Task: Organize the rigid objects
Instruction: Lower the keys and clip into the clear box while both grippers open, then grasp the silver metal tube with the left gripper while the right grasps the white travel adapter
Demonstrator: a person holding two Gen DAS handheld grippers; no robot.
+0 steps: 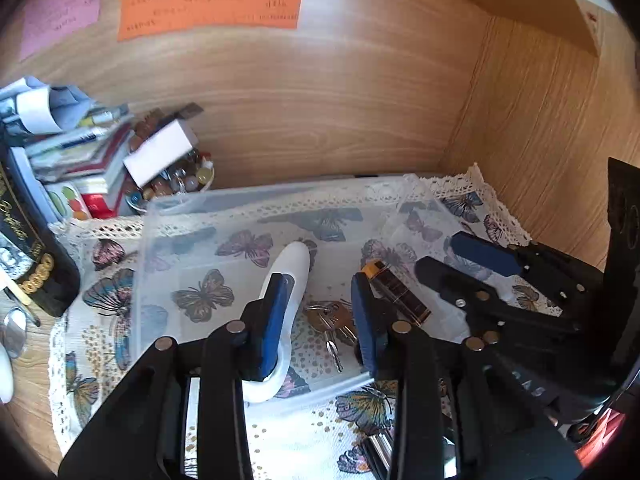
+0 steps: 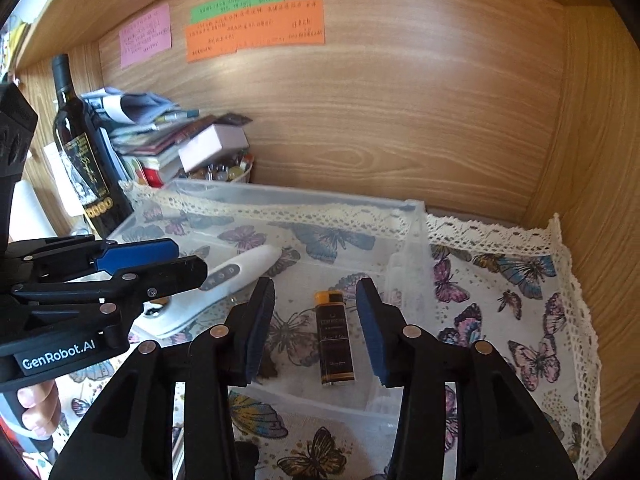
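Observation:
A clear plastic bin (image 1: 264,196) (image 2: 412,216) stands on a butterfly cloth. Inside lie a white handheld device (image 1: 294,270) (image 2: 240,272), a bunch of keys (image 1: 330,322) and a dark lighter with an orange cap (image 1: 400,294) (image 2: 334,340). My left gripper (image 1: 322,320) is open above the bin, its jaws on either side of the keys, the left jaw over the white device. My right gripper (image 2: 316,324) is open above the lighter, which lies between its jaws. The right gripper also shows in the left wrist view (image 1: 464,260). The left gripper also shows in the right wrist view (image 2: 176,260).
A dark wine bottle (image 2: 80,148) stands at the left beside a stack of books and papers (image 1: 68,148) (image 2: 160,136). A bowl of small items (image 1: 180,184) sits behind the bin. Wooden walls close the back and right. Coloured notes (image 2: 256,28) hang on the back wall.

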